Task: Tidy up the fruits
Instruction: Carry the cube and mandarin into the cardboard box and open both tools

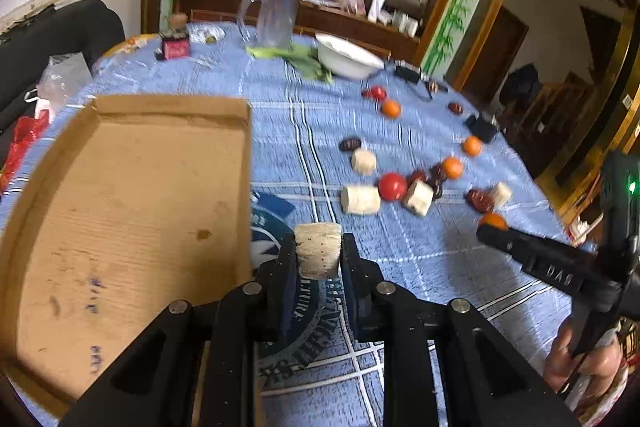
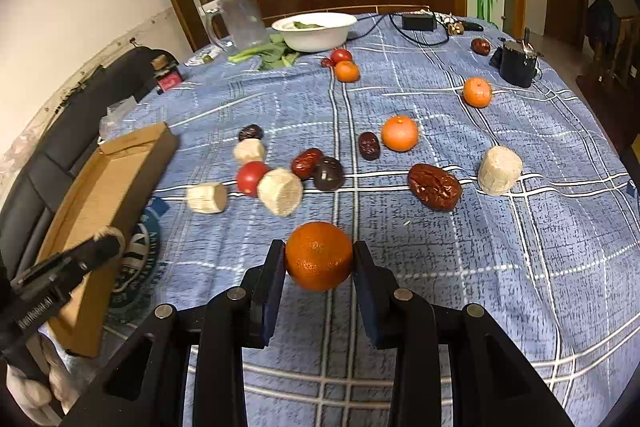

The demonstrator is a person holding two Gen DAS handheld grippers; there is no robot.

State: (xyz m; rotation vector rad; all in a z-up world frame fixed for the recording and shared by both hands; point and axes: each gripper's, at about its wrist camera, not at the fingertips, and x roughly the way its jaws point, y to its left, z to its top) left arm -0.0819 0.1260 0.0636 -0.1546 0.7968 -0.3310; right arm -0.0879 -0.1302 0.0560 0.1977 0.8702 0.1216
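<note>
My left gripper is shut on a pale cylindrical sugarcane piece, held above the cloth just right of the empty cardboard tray. My right gripper is shut on a tangerine, held over the blue checked tablecloth. Loose on the cloth lie more tangerines, red tomatoes, dark red dates and pale sugarcane pieces. The right gripper also shows in the left wrist view, and the left gripper in the right wrist view.
A white bowl, leafy greens and a clear jug stand at the far side. A black cup and a black adapter with cables sit at the far right. A dark sofa is left of the table.
</note>
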